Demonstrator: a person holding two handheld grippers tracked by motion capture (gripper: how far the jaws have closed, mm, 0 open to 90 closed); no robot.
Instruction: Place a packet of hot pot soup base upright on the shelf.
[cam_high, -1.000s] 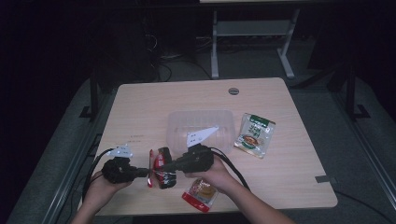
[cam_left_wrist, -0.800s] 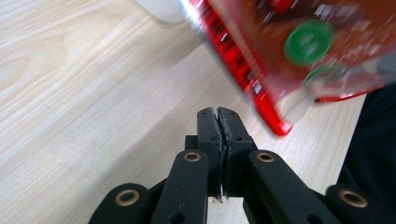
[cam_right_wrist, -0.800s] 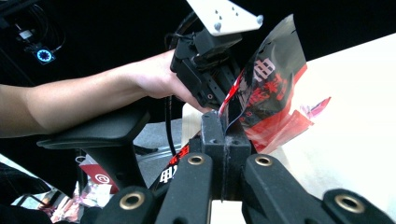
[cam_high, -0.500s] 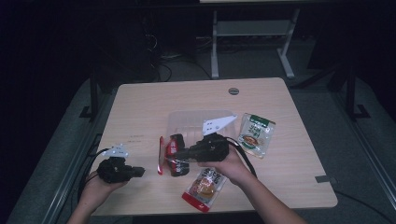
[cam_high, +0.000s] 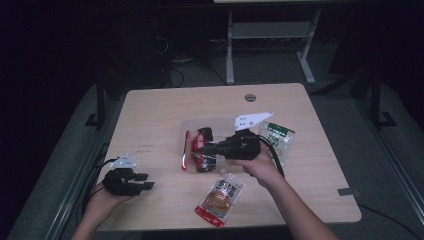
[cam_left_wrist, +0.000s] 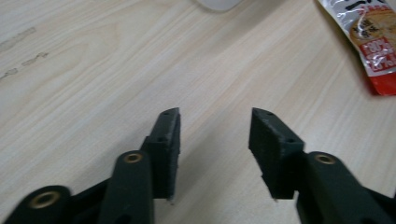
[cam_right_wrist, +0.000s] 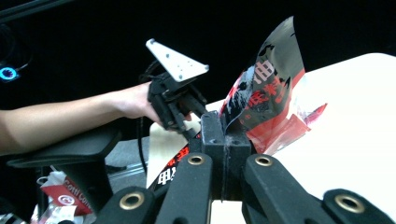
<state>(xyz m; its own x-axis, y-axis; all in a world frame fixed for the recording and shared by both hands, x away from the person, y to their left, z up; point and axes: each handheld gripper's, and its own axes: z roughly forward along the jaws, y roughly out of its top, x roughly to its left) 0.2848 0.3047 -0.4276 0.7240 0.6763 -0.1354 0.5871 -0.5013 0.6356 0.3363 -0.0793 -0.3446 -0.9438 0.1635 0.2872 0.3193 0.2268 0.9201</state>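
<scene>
Now, in the high view, the right gripper (cam_high: 212, 148) carries a red-and-black snack packet (cam_high: 200, 150) above the clear plastic tray (cam_high: 184, 131); better to lower it flat inside. In the left gripper view, the left gripper (cam_left_wrist: 214, 135) has just been opening, with nothing between. In the right gripper view, the jaws stay clenched on the packet's edge.

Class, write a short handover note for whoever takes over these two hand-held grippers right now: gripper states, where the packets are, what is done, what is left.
Right hand-held gripper: shut on the black-and-red packet, held above the clear tray.
Left hand-held gripper: open, nothing between its jaws, which have just been opening; it sits at the table front-left.
Orange pouch lies near the front edge; green packet lies right of the tray.
Done: black-and-red packet gripped and lifted.
Left: probably set it in the tray, then perhaps the other two.
</scene>
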